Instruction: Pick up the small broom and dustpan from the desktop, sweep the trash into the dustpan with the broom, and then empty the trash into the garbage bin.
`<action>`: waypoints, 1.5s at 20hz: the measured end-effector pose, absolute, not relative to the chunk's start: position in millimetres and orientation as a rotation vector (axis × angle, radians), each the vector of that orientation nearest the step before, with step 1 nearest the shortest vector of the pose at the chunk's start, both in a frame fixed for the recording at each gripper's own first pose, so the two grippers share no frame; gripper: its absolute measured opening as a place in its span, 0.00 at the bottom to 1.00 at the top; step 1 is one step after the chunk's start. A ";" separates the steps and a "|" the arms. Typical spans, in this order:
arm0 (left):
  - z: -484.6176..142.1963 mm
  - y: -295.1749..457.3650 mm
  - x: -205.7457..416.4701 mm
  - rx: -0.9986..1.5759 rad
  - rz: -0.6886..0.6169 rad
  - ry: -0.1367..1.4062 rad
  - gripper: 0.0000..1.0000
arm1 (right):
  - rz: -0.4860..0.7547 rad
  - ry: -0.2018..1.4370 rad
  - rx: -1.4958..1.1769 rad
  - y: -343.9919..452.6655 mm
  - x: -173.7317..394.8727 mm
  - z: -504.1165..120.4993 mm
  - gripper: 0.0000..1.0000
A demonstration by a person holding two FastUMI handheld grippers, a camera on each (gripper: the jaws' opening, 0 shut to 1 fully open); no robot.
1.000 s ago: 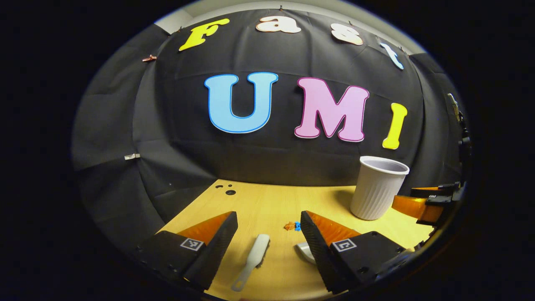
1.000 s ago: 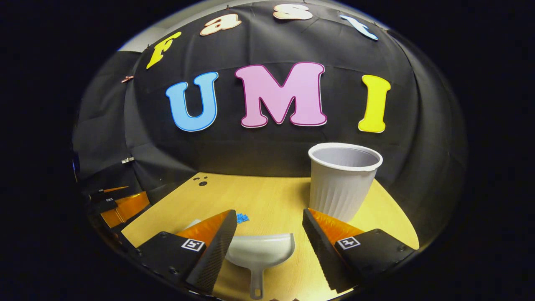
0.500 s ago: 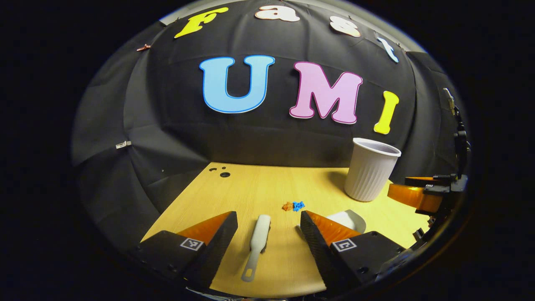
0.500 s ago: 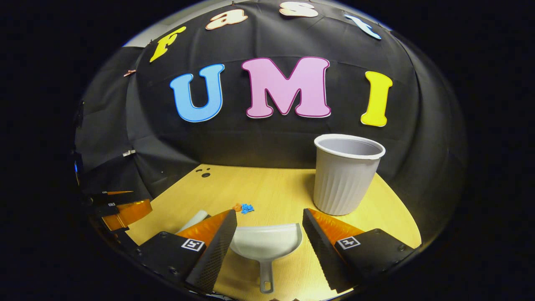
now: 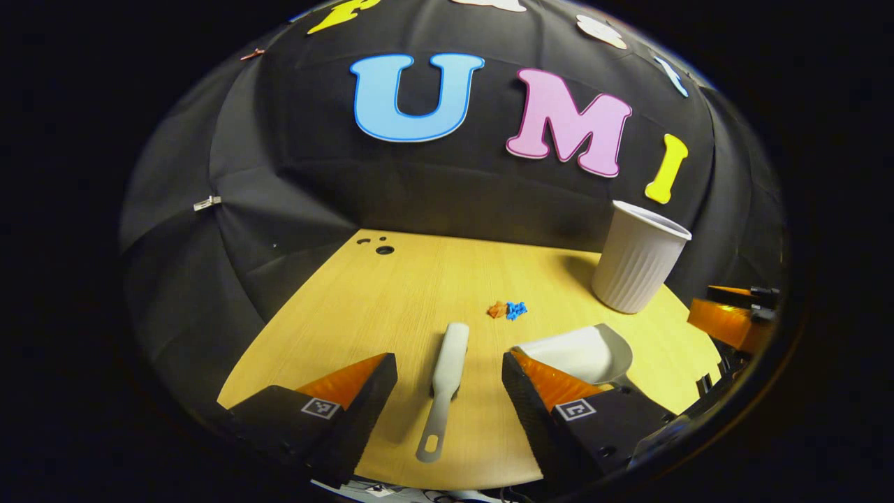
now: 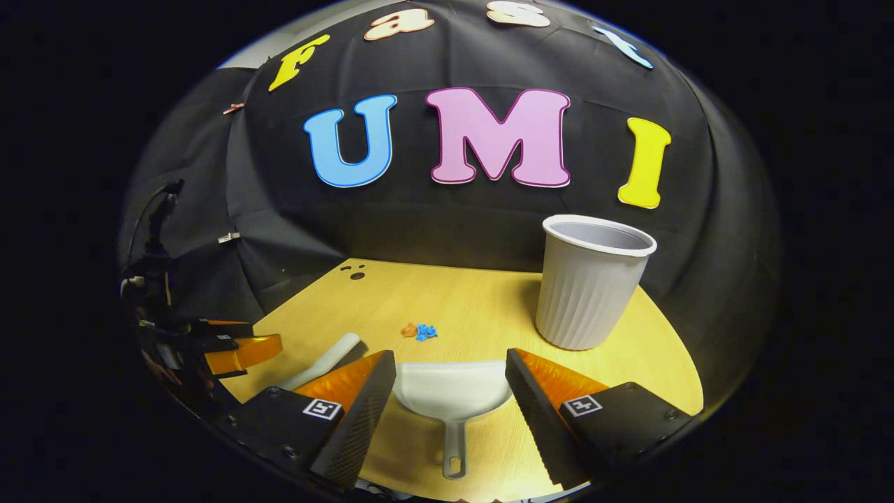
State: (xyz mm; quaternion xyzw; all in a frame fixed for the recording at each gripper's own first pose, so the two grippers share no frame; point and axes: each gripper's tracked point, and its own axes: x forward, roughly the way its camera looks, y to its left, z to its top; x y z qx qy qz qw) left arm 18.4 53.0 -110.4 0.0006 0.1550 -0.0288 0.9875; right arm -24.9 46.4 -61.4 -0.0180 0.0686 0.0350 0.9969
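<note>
A small white broom (image 5: 447,370) lies flat on the wooden desktop (image 5: 419,279), handle toward me, between the open fingers of my left gripper (image 5: 449,374) but below them, untouched. The white dustpan (image 6: 452,391) lies on the desk with its handle toward me, in the gap of my open right gripper (image 6: 450,370). The dustpan (image 5: 576,349) also shows in the left gripper view, right of the broom. A small orange and blue heap of trash (image 5: 507,309) sits beyond both tools; the same trash (image 6: 419,330) lies ahead of the dustpan. The white ribbed garbage bin (image 6: 590,283) stands upright at the back right.
The bin (image 5: 637,260) stands near the desk's far right edge. Small dark holes (image 5: 380,246) mark the desk's far left corner. The left gripper (image 6: 237,349) shows at the left in the right gripper view, beside the broom (image 6: 321,360).
Both grippers have pulled back and risen, so more of the desk shows. The broom and dustpan handles now lie fully in view between the fingers. Nothing was grasped.
</note>
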 end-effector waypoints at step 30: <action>-267.4 47.4 98.8 0.190 -0.140 0.928 0.73 | 0.005 0.323 0.031 11.4 7.2 -118.2 0.98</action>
